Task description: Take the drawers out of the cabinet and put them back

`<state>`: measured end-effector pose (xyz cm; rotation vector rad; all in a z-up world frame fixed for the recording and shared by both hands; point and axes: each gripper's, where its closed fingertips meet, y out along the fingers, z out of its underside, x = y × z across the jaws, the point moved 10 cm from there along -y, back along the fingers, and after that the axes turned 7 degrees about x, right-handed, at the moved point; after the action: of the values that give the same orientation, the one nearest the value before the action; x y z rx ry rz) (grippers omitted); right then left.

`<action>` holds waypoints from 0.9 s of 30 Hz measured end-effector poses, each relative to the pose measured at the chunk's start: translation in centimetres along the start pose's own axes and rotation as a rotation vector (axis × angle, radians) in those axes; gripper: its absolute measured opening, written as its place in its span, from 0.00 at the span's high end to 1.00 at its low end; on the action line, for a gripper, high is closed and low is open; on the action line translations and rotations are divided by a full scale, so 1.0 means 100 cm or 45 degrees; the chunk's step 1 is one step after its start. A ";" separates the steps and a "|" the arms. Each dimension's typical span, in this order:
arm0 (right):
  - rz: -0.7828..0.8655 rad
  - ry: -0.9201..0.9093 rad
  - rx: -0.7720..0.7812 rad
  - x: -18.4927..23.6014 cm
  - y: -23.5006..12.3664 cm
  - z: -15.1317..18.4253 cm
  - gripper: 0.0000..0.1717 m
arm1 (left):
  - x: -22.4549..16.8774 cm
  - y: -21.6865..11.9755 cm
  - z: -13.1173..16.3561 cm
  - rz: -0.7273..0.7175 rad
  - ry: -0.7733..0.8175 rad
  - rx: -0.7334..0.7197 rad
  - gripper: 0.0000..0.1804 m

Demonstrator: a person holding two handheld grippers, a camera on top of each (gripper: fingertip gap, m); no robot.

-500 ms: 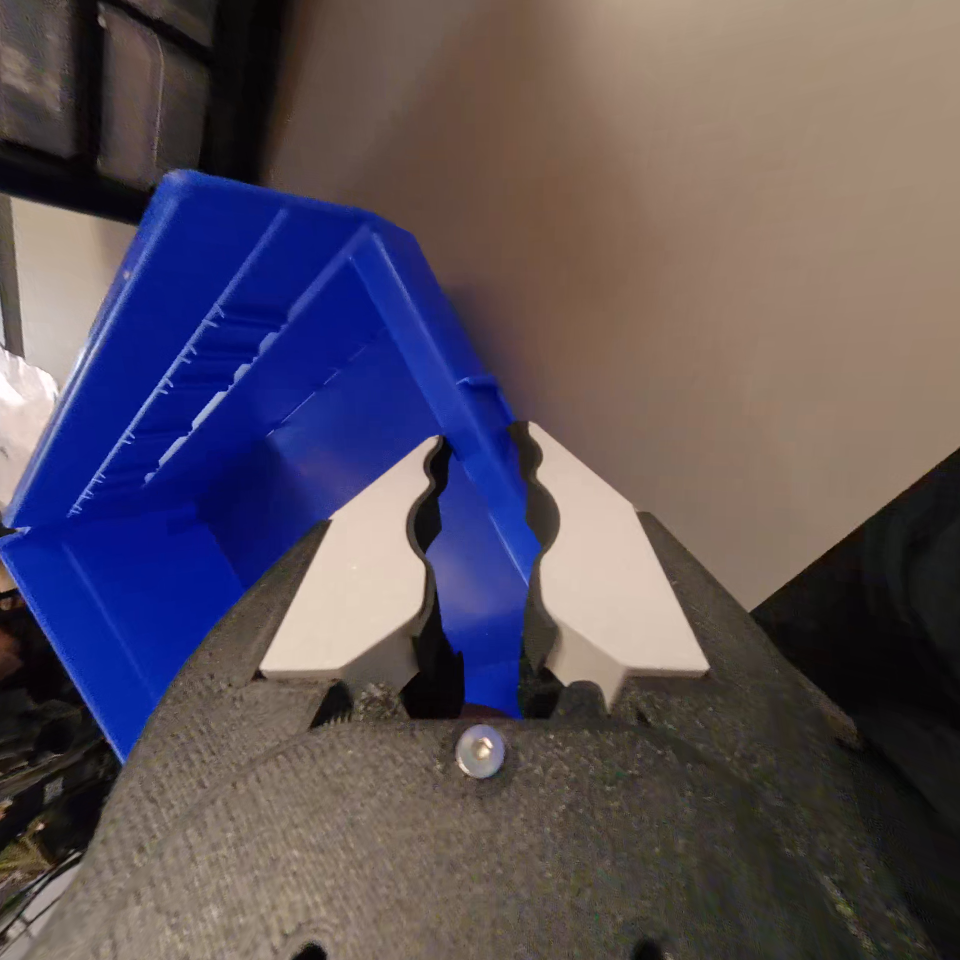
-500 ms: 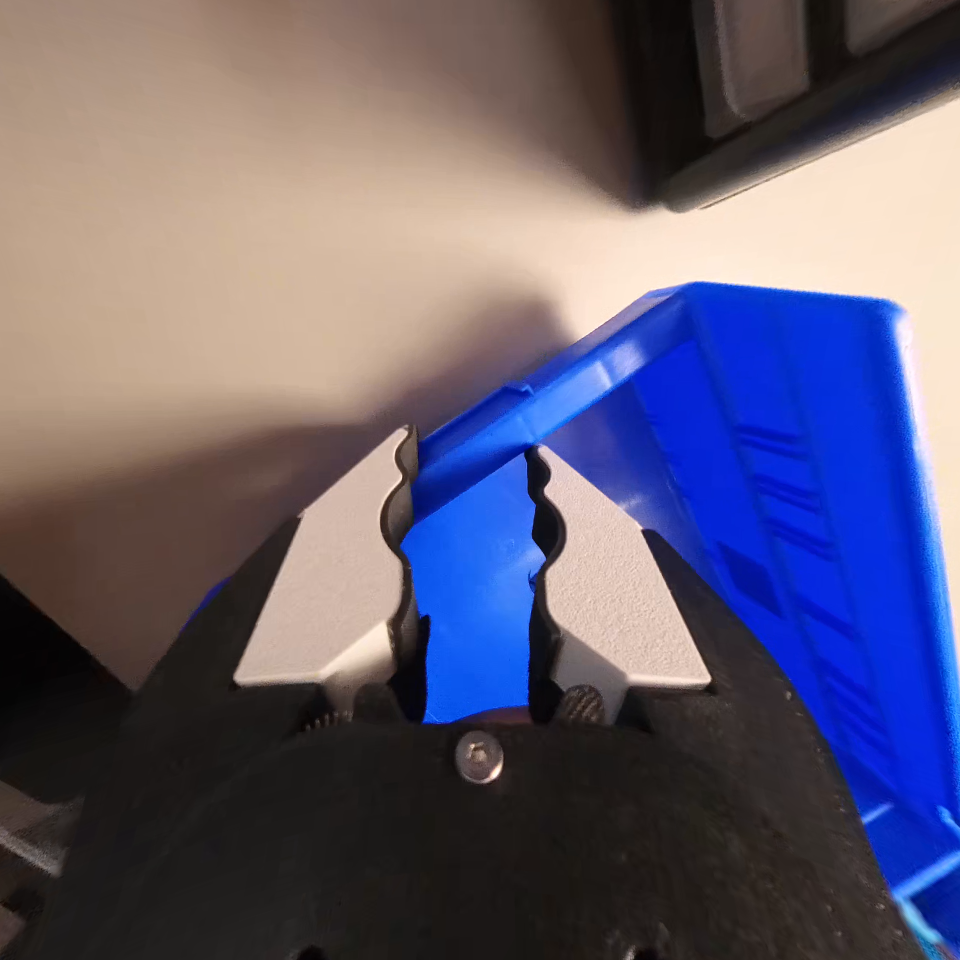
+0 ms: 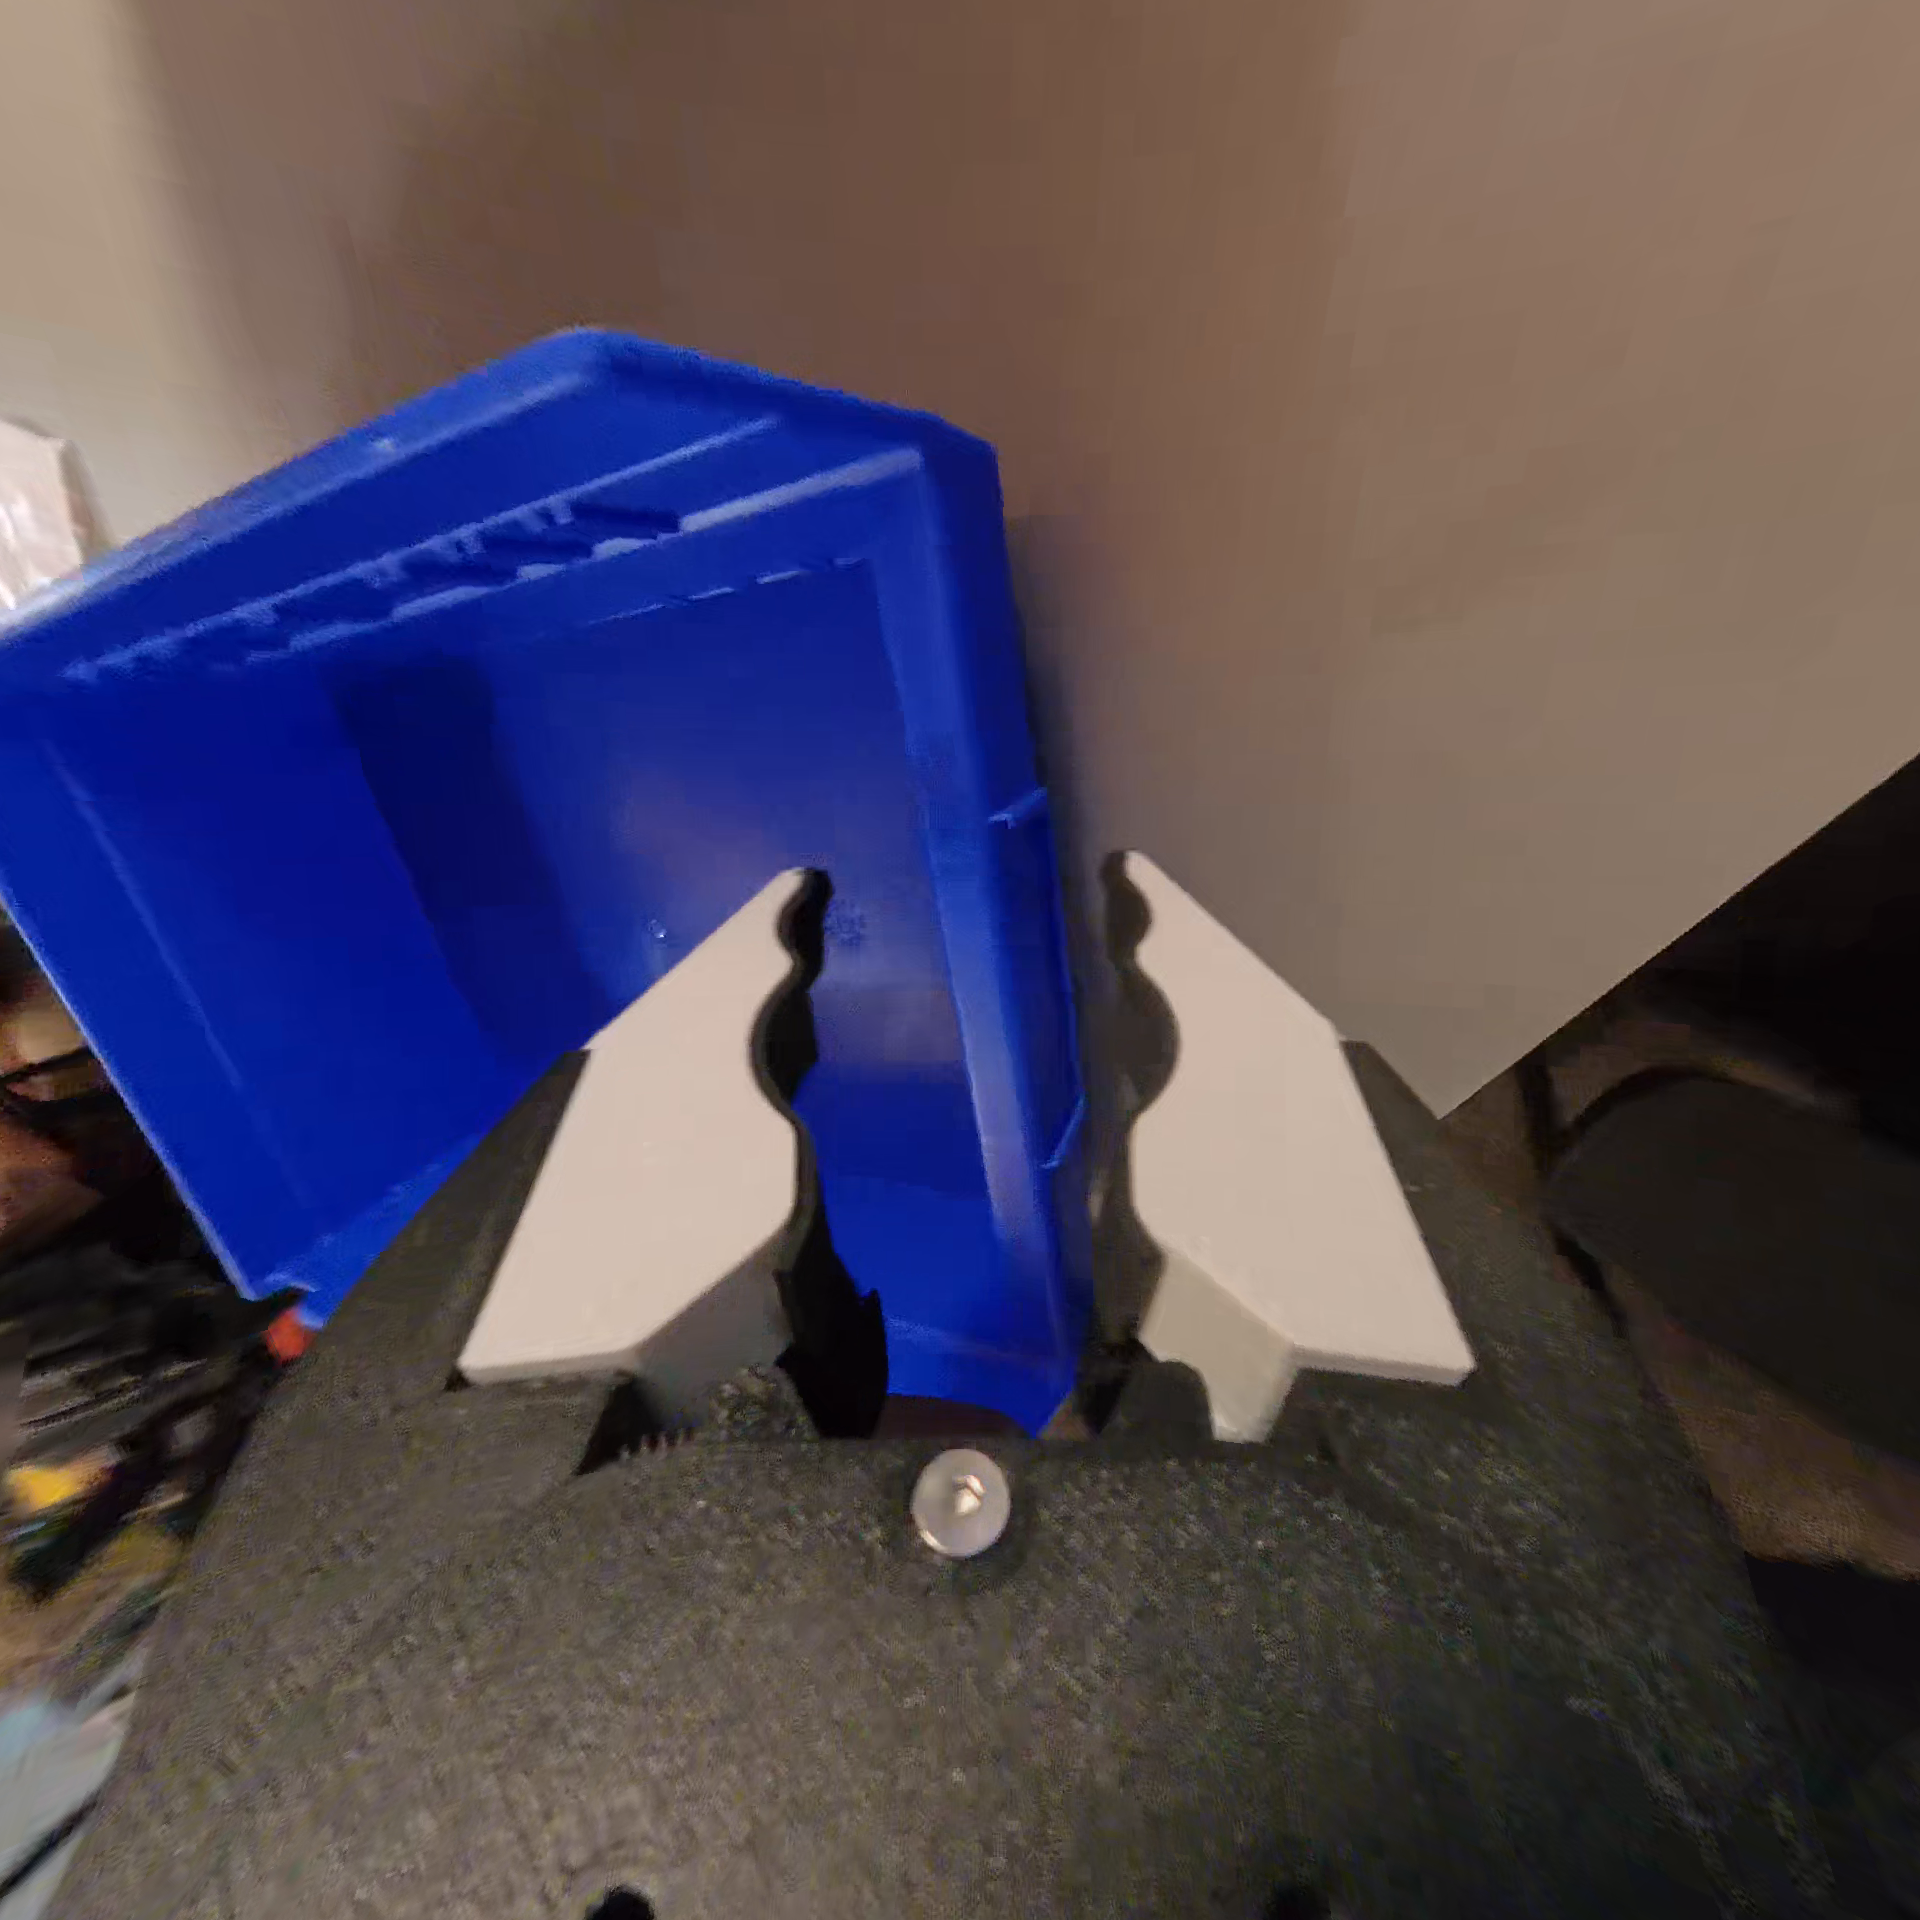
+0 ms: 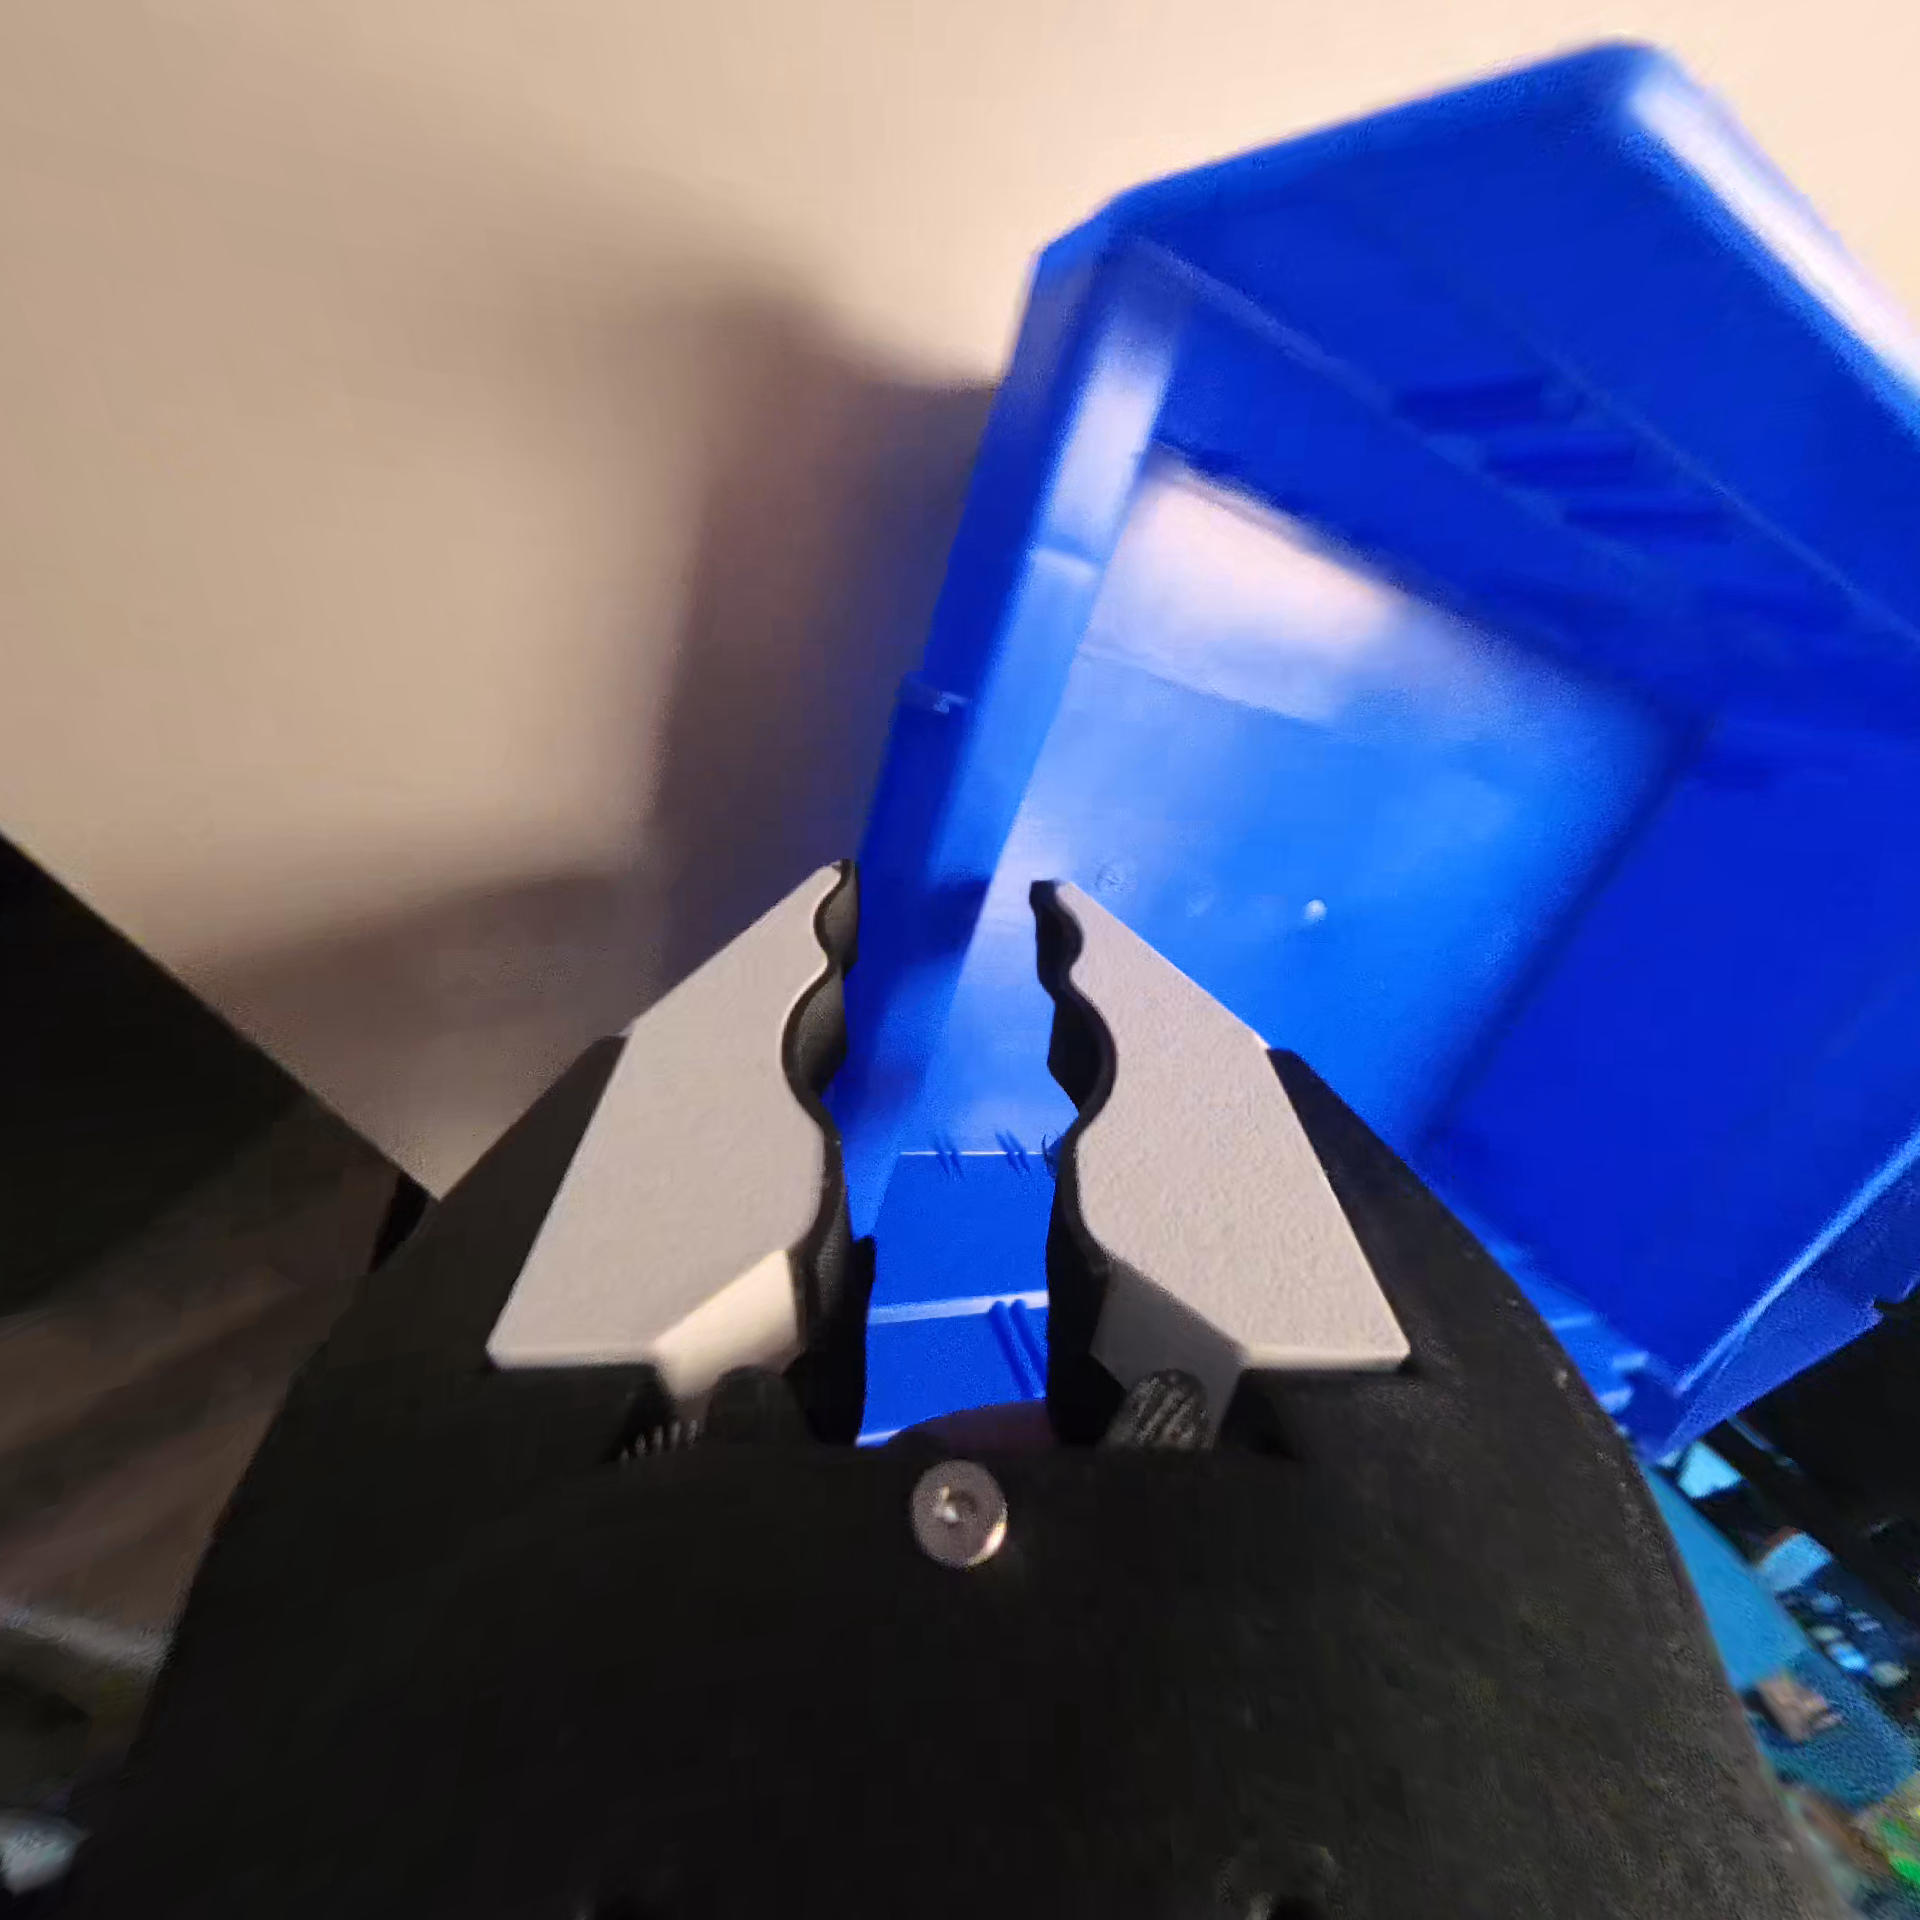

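Both views are smeared with motion blur, so the ribs and moulded marks on the blue drawer barely read. The cabinet itself is nowhere in frame. In the left wrist view the drawer's left end runs off the frame edge, and its near corner sinks out of sight behind the black gripper body; in the right wrist view the drawer is cut off at the right edge.

Behind everything, a plain beige wall fills the upper frame. A dark slanted surface crosses the lower right of the left view, and blurred clutter sits at lower left. Colourful, unreadable bits show at the lower right of the right view.

Now the drawer: tipped up, open side facing the cameras. The left gripper is spread wide, the drawer's right-hand wall standing between its fingers with a clear gap on both sides. The right gripper straddles the opposite wall; the left pad lies against it, the other pad stands clear.
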<state>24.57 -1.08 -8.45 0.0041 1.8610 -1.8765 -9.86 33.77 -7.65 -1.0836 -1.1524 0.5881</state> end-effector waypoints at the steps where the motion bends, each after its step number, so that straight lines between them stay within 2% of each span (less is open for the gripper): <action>1: 0.042 0.079 -0.060 0.000 -0.004 0.005 0.74 | 0.002 -0.005 0.003 0.000 -0.080 -0.080 0.69; 3: 0.117 0.290 -0.234 -0.001 -0.014 0.013 0.64 | 0.005 -0.019 0.003 -0.027 -0.312 -0.330 0.62; 7: 0.148 0.900 -0.804 -0.004 -0.022 0.006 0.51 | 0.010 -0.023 -0.010 -0.037 -0.949 -0.863 0.61; 8: 0.172 1.032 -0.906 -0.006 -0.018 0.002 0.49 | 0.010 -0.016 -0.015 -0.046 -1.068 -0.933 0.61; 10: 0.193 1.228 -0.994 -0.009 -0.008 -0.010 0.47 | 0.008 0.001 -0.027 -0.084 -1.194 -0.946 0.59; 14: 0.298 1.373 -1.000 -0.020 0.003 -0.037 0.49 | 0.005 0.029 -0.050 -0.238 -1.208 -0.848 0.63; 17: 0.355 1.399 -1.017 -0.026 0.005 -0.048 0.61 | 0.004 0.038 -0.049 -0.345 -1.221 -0.840 0.75; 18: 0.357 1.397 -1.039 -0.026 0.006 -0.048 0.65 | 0.003 0.039 -0.045 -0.366 -1.217 -0.862 0.76; 21: 0.385 1.394 -1.080 -0.019 0.007 -0.041 0.77 | -0.003 0.038 -0.039 -0.356 -1.139 -0.942 0.76; 27: 0.560 1.473 -1.072 0.003 0.005 -0.001 0.89 | -0.010 0.037 -0.033 -0.423 -0.985 -1.017 0.80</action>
<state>24.47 -1.00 -9.03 1.3051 2.8788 -0.6214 -6.64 33.20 -11.54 -1.3120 -2.3206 0.2652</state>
